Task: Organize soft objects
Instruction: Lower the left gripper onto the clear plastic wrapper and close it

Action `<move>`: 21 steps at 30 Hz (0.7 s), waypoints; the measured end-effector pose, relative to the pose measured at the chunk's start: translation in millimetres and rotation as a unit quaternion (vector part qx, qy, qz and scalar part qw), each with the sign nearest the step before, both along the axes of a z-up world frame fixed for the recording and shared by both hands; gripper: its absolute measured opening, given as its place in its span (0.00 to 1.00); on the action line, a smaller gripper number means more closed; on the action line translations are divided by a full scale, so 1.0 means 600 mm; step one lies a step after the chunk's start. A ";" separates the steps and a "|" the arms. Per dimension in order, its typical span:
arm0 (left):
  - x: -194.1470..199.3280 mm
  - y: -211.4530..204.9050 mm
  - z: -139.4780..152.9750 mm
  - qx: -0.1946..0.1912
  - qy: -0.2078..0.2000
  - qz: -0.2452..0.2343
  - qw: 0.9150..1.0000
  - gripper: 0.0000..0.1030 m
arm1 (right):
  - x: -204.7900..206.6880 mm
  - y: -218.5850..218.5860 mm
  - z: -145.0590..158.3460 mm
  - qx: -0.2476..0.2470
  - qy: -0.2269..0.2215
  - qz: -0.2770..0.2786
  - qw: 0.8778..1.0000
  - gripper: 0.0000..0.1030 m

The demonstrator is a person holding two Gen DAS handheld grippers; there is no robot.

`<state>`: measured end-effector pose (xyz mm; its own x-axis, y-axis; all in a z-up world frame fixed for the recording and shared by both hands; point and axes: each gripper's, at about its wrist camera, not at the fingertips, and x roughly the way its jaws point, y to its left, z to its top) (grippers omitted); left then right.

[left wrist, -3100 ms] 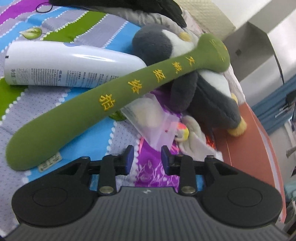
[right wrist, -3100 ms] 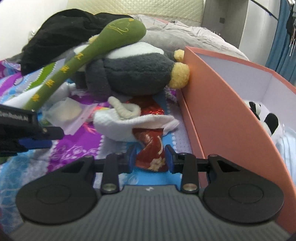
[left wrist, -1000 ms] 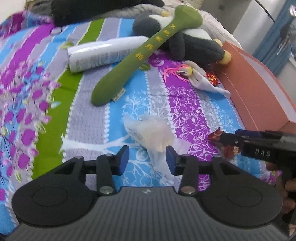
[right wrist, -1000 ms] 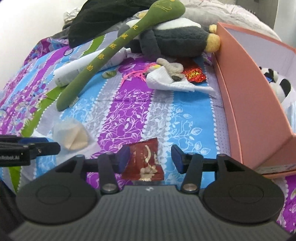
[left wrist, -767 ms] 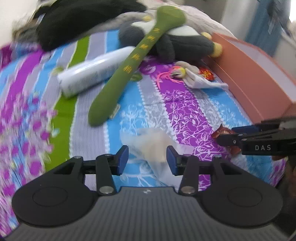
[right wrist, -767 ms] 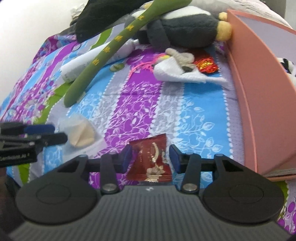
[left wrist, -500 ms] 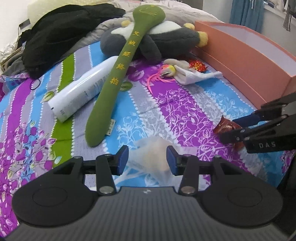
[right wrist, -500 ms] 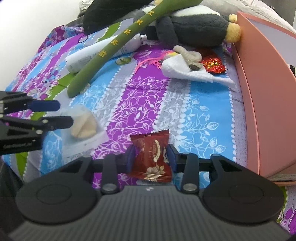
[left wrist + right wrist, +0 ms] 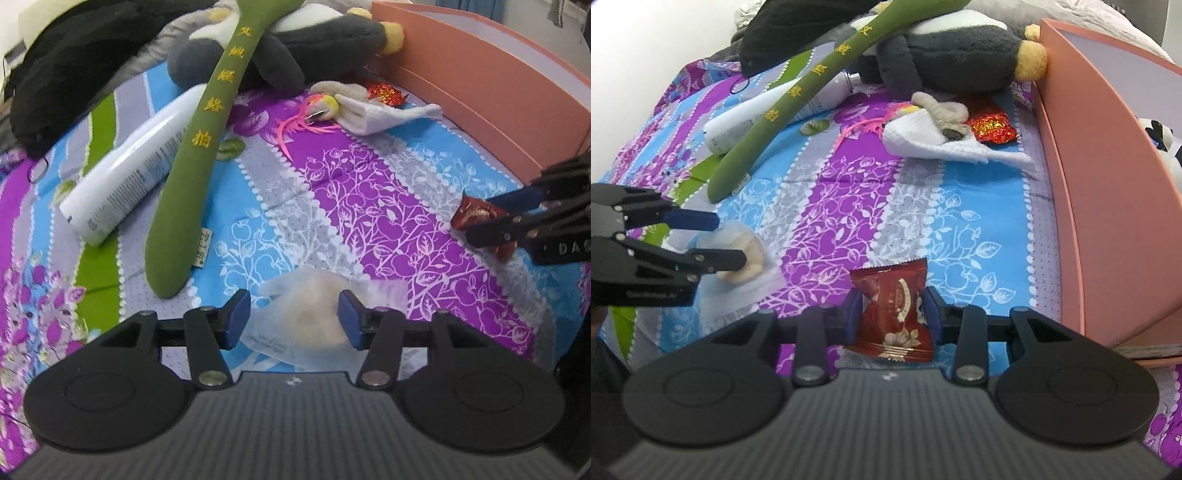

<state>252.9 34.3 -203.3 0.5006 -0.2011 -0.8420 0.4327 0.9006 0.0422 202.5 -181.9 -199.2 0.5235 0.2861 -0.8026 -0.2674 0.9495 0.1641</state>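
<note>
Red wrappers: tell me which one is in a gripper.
The dark red snack packet, clamped by the right gripper. The shiny red foil wrapper lies loose beside the pink box.

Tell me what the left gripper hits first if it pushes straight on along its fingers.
Probably the clear bag with the pale lump: it already lies between the opening jaws of the left gripper, with the bedspread right beneath. Depth is unclear.

**Soft goods strewn across patterned bedspread**

A red snack packet (image 9: 892,304) stands upright. A clear bag holding a pale pastry (image 9: 314,317) lies flat. A green plush stick (image 9: 207,147) leans across a grey penguin toy (image 9: 295,44) beside a salmon box (image 9: 1108,192).
</note>
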 end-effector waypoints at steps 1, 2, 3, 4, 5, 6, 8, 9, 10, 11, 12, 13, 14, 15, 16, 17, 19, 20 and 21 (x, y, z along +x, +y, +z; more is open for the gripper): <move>0.002 0.002 -0.002 -0.007 0.009 0.003 1.000 0.57 | -0.001 0.001 -0.002 -0.001 -0.001 0.001 1.000 0.38; 0.002 0.003 -0.004 -0.015 0.019 0.005 1.000 0.57 | -0.001 0.003 -0.004 -0.003 -0.001 0.002 1.000 0.38; 0.001 0.002 -0.006 -0.018 0.022 0.006 1.000 0.57 | -0.001 0.004 -0.005 -0.004 -0.002 0.001 1.000 0.38; 0.000 0.002 -0.007 -0.018 0.022 0.007 1.000 0.57 | -0.001 0.005 -0.005 -0.004 -0.002 -0.001 1.000 0.38; -0.001 0.002 -0.007 -0.019 0.021 0.010 1.000 0.57 | -0.001 0.005 -0.005 -0.003 -0.001 -0.002 1.000 0.38; -0.002 0.002 -0.007 -0.022 0.021 0.015 0.999 0.56 | -0.001 0.004 -0.005 -0.001 -0.001 -0.004 1.000 0.38; -0.006 0.004 -0.008 -0.028 0.019 0.021 0.999 0.53 | -0.001 0.002 -0.006 0.002 0.000 -0.007 1.000 0.38; -0.009 0.003 -0.008 -0.029 0.016 0.024 0.999 0.50 | -0.002 0.002 -0.006 0.002 -0.001 -0.007 1.000 0.38; -0.013 0.001 -0.008 -0.028 0.012 0.025 0.999 0.47 | -0.002 0.001 -0.006 0.002 -0.002 -0.006 1.000 0.38; -0.018 -0.002 -0.007 -0.027 0.007 0.029 0.999 0.45 | -0.002 0.001 -0.006 0.003 -0.001 -0.007 1.000 0.38; -0.021 -0.003 -0.007 -0.027 0.003 0.034 0.999 0.41 | -0.002 0.000 -0.006 0.003 -0.002 -0.008 1.000 0.38; -0.024 -0.002 -0.006 -0.029 -0.001 0.043 0.999 0.36 | -0.003 0.001 -0.006 0.003 -0.002 -0.008 1.000 0.38; -0.027 -0.001 -0.006 -0.035 -0.005 0.057 0.998 0.34 | -0.004 0.001 -0.005 0.002 -0.003 -0.008 1.000 0.38; -0.030 0.002 -0.006 -0.041 -0.008 0.070 0.997 0.32 | -0.004 0.001 -0.005 0.001 -0.004 -0.010 1.000 0.38; -0.033 0.003 -0.006 -0.046 -0.010 0.081 0.996 0.30 | -0.005 0.003 -0.003 0.000 -0.005 -0.011 1.000 0.38; -0.037 0.003 -0.004 -0.048 -0.014 0.089 0.995 0.29 | -0.006 0.005 -0.001 -0.004 -0.007 -0.013 1.000 0.38; -0.045 0.002 0.000 -0.052 -0.020 0.105 0.993 0.26 | -0.009 0.009 0.005 -0.005 -0.010 -0.014 1.000 0.38; -0.047 0.003 0.003 -0.055 -0.021 0.112 0.992 0.26 | -0.011 0.010 0.008 -0.001 -0.012 -0.015 1.000 0.38; -0.050 0.003 0.007 -0.058 -0.023 0.120 0.991 0.25 | -0.013 0.012 0.009 0.003 -0.015 -0.017 1.000 0.38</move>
